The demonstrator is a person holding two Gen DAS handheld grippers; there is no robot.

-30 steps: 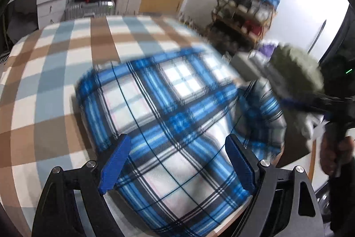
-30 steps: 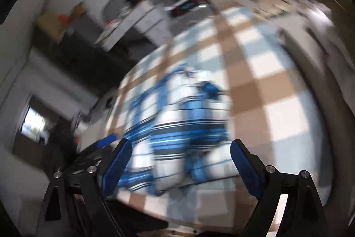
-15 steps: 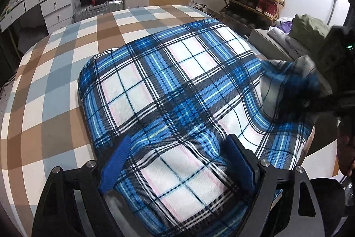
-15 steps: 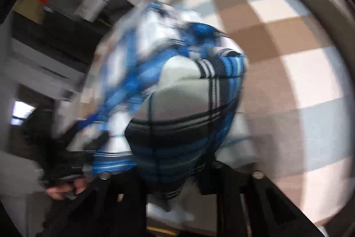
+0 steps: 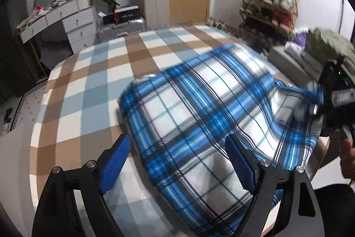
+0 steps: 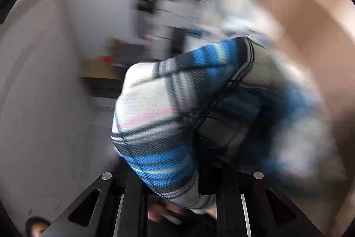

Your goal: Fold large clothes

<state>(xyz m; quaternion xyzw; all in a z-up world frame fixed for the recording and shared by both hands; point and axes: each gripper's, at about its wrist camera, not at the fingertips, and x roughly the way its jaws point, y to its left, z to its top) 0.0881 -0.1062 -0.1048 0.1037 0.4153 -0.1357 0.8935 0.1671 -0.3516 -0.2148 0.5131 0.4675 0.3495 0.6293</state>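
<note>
While the left tongs [image 5: 177,161] hang wide open with nothing between the blue pads, one pad sits over the shirt [image 5: 199,117] and the other over the bed [image 5: 93,86], not gripping either. The right tongs [image 6: 175,183] are clamped narrow on a bunched fold of the shirt [image 6: 159,117], though their jaws are easing apart slightly; the cloth bulges up between them and hides the pads. From the left view those tongs [image 5: 319,110] show at the shirt's right edge, lifting a corner, and blur makes the exact contact hard to tell. The plaid shirt lies spread on the checked bed cover. Beyond stand drawers [image 5: 75,23], a suitcase [image 5: 153,6] and a shoe rack [image 5: 268,1]
</note>
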